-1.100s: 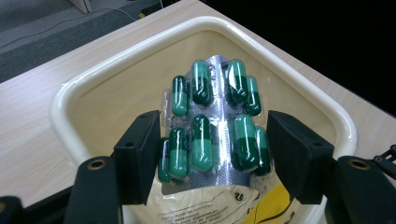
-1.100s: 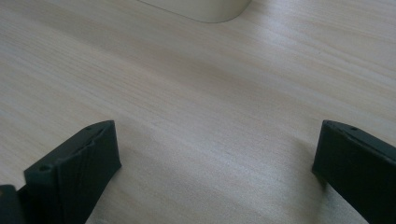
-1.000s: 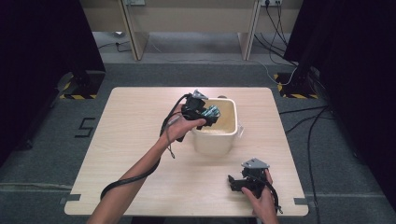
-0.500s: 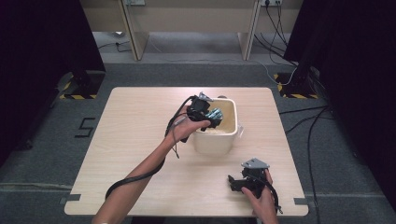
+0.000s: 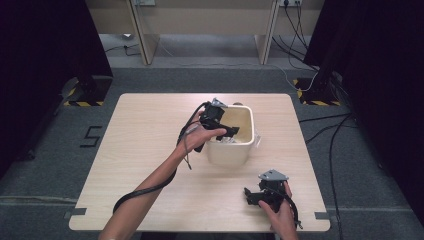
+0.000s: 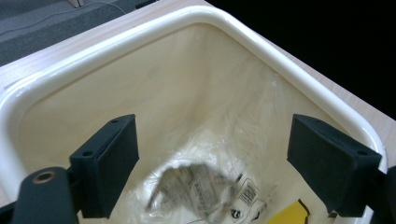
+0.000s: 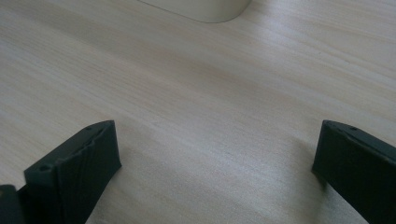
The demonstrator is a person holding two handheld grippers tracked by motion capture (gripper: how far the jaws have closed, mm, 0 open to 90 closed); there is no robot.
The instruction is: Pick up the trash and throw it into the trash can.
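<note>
Here the left gripper (image 6: 212,163) hangs wide open and empty above the bin (image 6: 116,42), over a crumpled wrapper (image 6: 196,189).

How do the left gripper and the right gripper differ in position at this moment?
The left gripper is raised over the cream bin, pointing into it at a plastic packet; the right gripper sits low over the bare table, near its front edge. Both are open and hold nothing.

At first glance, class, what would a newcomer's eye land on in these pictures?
First, the cream bin at the middle of the wooden table, with the left gripper held open over its mouth. Inside lies a crumpled plastic wrapper. The right gripper sits open near the table's front edge.
</note>
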